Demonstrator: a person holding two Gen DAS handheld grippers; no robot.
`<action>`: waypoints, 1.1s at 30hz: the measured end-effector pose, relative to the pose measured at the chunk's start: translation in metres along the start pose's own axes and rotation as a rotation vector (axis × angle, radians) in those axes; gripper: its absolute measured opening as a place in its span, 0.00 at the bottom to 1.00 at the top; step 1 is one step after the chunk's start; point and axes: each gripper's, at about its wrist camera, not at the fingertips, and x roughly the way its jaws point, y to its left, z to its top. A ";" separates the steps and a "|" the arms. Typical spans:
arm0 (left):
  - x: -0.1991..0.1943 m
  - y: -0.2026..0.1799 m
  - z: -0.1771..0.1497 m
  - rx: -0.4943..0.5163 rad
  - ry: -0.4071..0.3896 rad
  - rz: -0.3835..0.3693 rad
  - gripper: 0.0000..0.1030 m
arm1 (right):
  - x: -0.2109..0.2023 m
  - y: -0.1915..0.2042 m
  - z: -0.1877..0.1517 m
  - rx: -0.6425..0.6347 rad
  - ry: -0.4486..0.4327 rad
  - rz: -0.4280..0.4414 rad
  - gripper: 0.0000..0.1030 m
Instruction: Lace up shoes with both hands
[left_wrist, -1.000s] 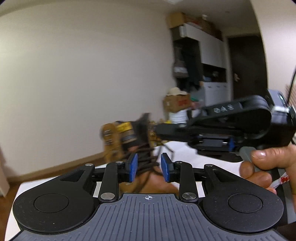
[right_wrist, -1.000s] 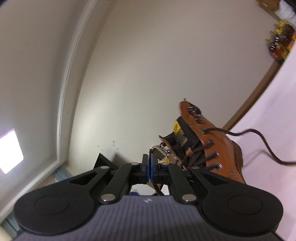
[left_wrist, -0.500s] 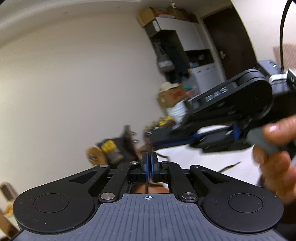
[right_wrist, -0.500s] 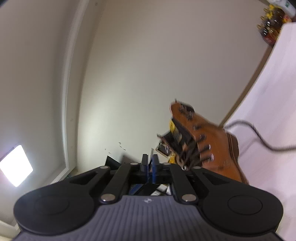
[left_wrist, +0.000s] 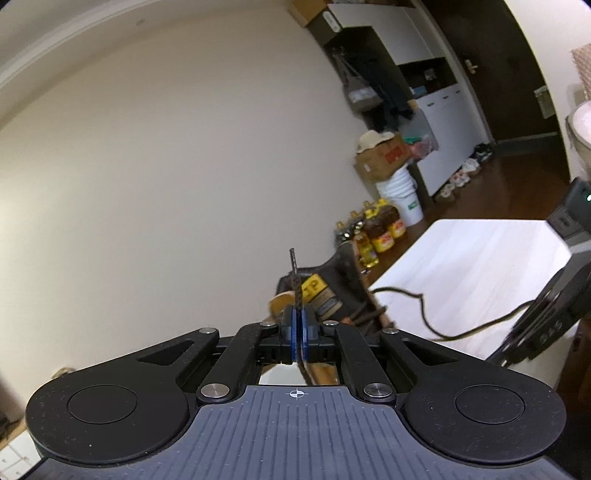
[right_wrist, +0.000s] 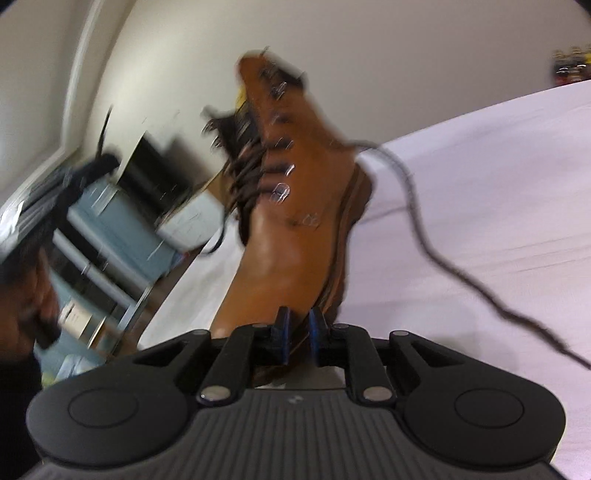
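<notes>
Above boot (left_wrist: 332, 295) | left claw (left_wrist: 297, 332) clenched on lace end (left_wrist: 294, 275) | right claw (right_wrist: 297, 334) closing, nothing between

Plain cream wall (left_wrist: 155, 177); dark wooden floor (left_wrist: 517, 181) below it; white cabinet (left_wrist: 447, 122) and dark door (left_wrist: 491, 74) right of wall; white plastic bucket (left_wrist: 400, 197) before cabinet.

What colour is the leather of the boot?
Tan brown; the boot shows best in the right wrist view.
</notes>
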 end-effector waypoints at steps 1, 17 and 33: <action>0.002 -0.003 0.001 0.010 0.001 -0.012 0.03 | 0.005 0.008 -0.001 -0.019 0.010 0.011 0.04; 0.067 -0.031 -0.001 0.157 0.156 -0.112 0.03 | 0.003 0.045 -0.002 -0.006 -0.181 -0.003 0.13; 0.091 -0.023 -0.006 0.151 0.224 -0.134 0.03 | -0.034 0.031 0.017 0.016 -0.284 -0.036 0.13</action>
